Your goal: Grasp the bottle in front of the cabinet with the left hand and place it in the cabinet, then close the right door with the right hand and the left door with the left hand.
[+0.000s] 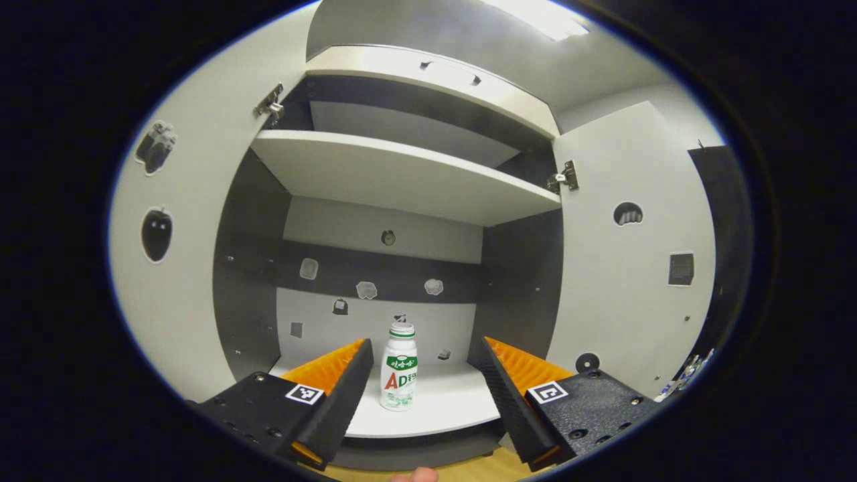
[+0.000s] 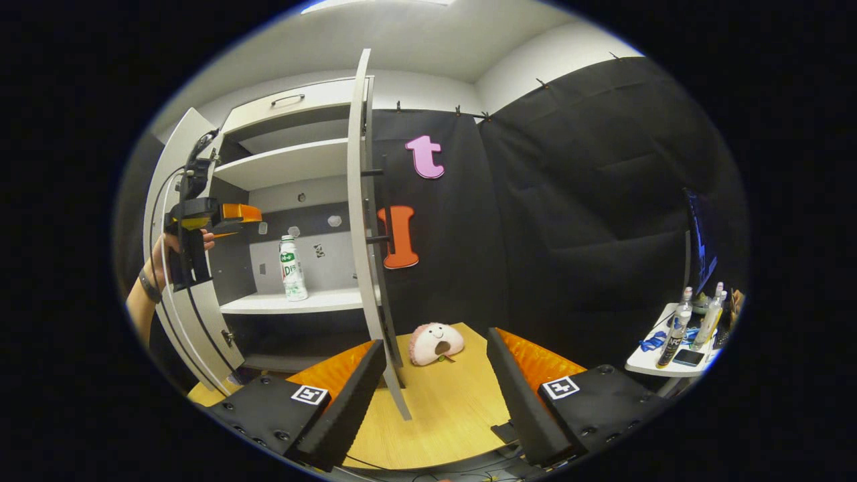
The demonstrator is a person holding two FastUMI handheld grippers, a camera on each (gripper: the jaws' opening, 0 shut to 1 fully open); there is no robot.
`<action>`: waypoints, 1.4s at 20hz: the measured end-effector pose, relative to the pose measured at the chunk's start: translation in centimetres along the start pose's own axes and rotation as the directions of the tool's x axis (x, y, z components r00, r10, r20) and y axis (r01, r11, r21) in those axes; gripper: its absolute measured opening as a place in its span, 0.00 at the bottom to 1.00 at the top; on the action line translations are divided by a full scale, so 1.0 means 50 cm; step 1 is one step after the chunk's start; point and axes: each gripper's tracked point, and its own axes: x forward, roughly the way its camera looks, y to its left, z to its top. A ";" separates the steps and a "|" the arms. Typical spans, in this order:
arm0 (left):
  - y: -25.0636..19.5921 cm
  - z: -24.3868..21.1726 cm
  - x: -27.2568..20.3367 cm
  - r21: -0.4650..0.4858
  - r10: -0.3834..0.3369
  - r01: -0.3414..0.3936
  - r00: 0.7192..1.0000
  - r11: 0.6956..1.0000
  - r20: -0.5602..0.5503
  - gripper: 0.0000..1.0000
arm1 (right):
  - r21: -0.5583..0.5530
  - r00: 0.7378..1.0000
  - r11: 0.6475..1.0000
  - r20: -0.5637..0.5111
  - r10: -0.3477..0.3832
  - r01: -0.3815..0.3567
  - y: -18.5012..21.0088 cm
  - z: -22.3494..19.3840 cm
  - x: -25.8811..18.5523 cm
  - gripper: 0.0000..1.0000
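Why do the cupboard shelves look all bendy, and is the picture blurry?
Left gripper view: the fisheye lens bows the shelf; the bottle looks sharp; a ceiling light glares. Right gripper view: the right door curves; focus is fine.

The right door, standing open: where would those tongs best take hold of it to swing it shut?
By its free edge, or the handle bars on its outer face, coming from the cloth wall side. The right door stands edge-on to the right tongs, which are open, and pushing far from the hinges turns it most easily.
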 end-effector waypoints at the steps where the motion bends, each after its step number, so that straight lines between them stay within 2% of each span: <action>1: 0.001 -0.002 -0.030 -0.002 0.009 -0.009 1.000 1.000 0.017 0.93 | -0.002 1.000 1.000 -0.001 0.015 -0.015 0.006 0.003 0.003 1.00; 2: 0.003 -0.009 -0.059 0.001 0.024 -0.024 0.999 1.000 0.025 0.95 | -0.005 0.999 0.999 -0.001 0.033 -0.033 0.013 0.009 0.008 1.00; 4: 0.014 -0.021 -0.127 0.018 0.076 -0.077 0.997 0.997 0.032 0.92 | -0.019 0.998 0.998 0.009 0.067 -0.067 0.027 0.026 0.011 1.00; 5: 0.019 -0.032 -0.159 0.025 0.101 -0.102 0.994 0.994 0.032 0.95 | -0.025 0.996 0.996 0.021 0.087 -0.086 0.036 0.037 0.012 1.00; 8: 0.037 -0.078 -0.254 0.019 0.182 -0.183 0.983 0.983 0.025 0.95 | -0.036 0.990 0.991 0.052 0.131 -0.129 0.057 0.056 0.021 1.00; 9: 0.042 -0.099 -0.285 0.007 0.203 -0.204 0.979 0.979 0.019 0.95 | -0.040 0.988 0.989 0.056 0.143 -0.141 0.063 0.056 0.021 1.00; 10: 0.043 -0.116 -0.311 -0.007 0.221 -0.221 0.975 0.975 0.017 0.96 | -0.041 0.986 0.988 0.058 0.153 -0.151 0.068 0.056 0.020 0.93; 15: 0.044 -0.198 -0.419 -0.020 0.313 -0.313 0.950 0.950 0.016 0.95 | -0.049 0.980 0.979 0.026 0.198 -0.197 0.088 0.035 0.008 0.93; 19: 0.040 -0.246 -0.484 0.016 0.361 -0.362 0.932 0.932 0.014 0.96 | -0.041 0.978 0.977 0.011 0.208 -0.207 0.096 0.017 0.001 0.93; 22: 0.027 -0.259 -0.512 0.010 0.372 -0.372 0.928 0.928 0.020 0.96 | -0.027 0.977 0.977 -0.001 0.213 -0.213 0.100 0.013 -0.003 0.93; 23: 0.024 -0.260 -0.520 0.003 0.370 -0.370 0.929 0.929 0.024 0.96 | -0.028 0.977 0.977 0.005 0.211 -0.211 0.099 0.017 -0.004 1.00; 24: 0.024 -0.259 -0.526 -0.001 0.370 -0.370 0.929 0.929 0.028 0.96 | -0.032 0.978 0.977 0.015 0.210 -0.209 0.097 0.025 -0.002 1.00; 25: 0.024 -0.257 -0.530 0.001 0.369 -0.370 0.929 0.929 0.031 0.96 | -0.039 0.978 0.978 0.024 0.207 -0.206 0.093 0.035 0.001 0.93; 26: 0.026 -0.258 -0.534 0.003 0.370 -0.370 0.929 0.929 0.031 0.96 | -0.042 0.979 0.978 0.029 0.204 -0.203 0.087 0.045 0.007 1.00; 27: 0.028 -0.259 -0.537 0.003 0.371 -0.371 0.928 0.929 0.028 0.96 | -0.036 0.978 0.978 0.035 0.204 -0.203 0.083 0.061 0.014 0.93; 28: 0.029 -0.260 -0.542 0.000 0.372 -0.372 0.928 0.928 0.025 0.96 | -0.016 0.977 0.978 0.050 0.207 -0.206 0.077 0.083 0.022 0.93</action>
